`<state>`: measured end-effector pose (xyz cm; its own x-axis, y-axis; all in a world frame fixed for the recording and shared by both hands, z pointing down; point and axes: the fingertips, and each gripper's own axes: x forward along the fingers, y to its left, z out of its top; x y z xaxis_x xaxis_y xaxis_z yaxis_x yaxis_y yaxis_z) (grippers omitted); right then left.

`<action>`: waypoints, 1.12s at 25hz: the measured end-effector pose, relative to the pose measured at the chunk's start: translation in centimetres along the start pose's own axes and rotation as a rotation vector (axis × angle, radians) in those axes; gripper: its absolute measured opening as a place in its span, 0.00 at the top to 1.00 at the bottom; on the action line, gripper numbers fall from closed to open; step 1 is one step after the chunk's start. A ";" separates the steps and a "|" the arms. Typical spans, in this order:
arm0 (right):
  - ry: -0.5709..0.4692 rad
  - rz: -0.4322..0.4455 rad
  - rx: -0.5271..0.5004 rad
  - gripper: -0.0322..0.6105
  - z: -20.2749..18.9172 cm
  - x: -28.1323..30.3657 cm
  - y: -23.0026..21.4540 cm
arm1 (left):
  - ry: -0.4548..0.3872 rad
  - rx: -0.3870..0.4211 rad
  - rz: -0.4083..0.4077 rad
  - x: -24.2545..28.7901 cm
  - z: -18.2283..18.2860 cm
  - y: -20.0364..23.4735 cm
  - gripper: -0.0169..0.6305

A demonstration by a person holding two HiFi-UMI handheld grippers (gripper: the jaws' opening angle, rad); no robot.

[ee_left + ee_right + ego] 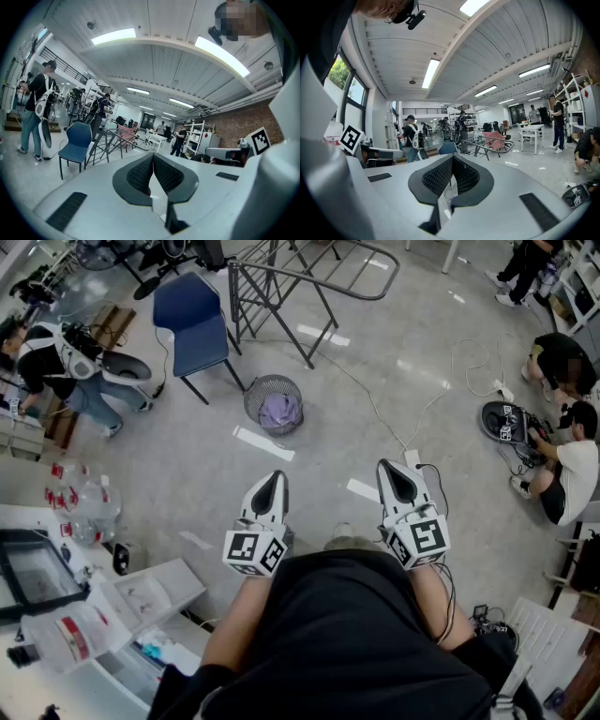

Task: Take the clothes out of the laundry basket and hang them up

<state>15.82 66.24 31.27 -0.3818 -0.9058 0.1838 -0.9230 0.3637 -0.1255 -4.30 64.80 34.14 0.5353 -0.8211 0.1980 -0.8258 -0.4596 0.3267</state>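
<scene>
A round wire laundry basket (pixel 274 402) with a lilac garment (pixel 280 412) in it stands on the grey floor well ahead of me. Behind it is a grey folding drying rack (pixel 300 282), which also shows in the left gripper view as a rack (pixel 112 140) and in the right gripper view as a rack (pixel 490 144). My left gripper (pixel 271 486) and right gripper (pixel 397 480) are held side by side in front of my body, both shut and empty, pointing towards the basket. Their jaws (pixel 153 159) (pixel 452 161) meet at the tips.
A blue chair (pixel 192 320) stands left of the rack. A white cable (pixel 394 418) runs across the floor to a power strip (pixel 412 459). People sit on the floor at the right (pixel 572 460); one stands at the left (pixel 56 371). A cluttered white table (pixel 56 615) is at my lower left.
</scene>
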 end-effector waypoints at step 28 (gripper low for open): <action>-0.006 0.081 0.054 0.95 -1.3 -1.0 -1.2 | 0.002 0.021 0.059 -1.1 -1.1 -0.1 0.96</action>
<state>17.23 67.02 32.52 -0.4549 -0.8751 0.1652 -0.8852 0.4240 -0.1917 -4.57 66.11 34.93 0.4856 -0.8465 0.2185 -0.8597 -0.4170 0.2949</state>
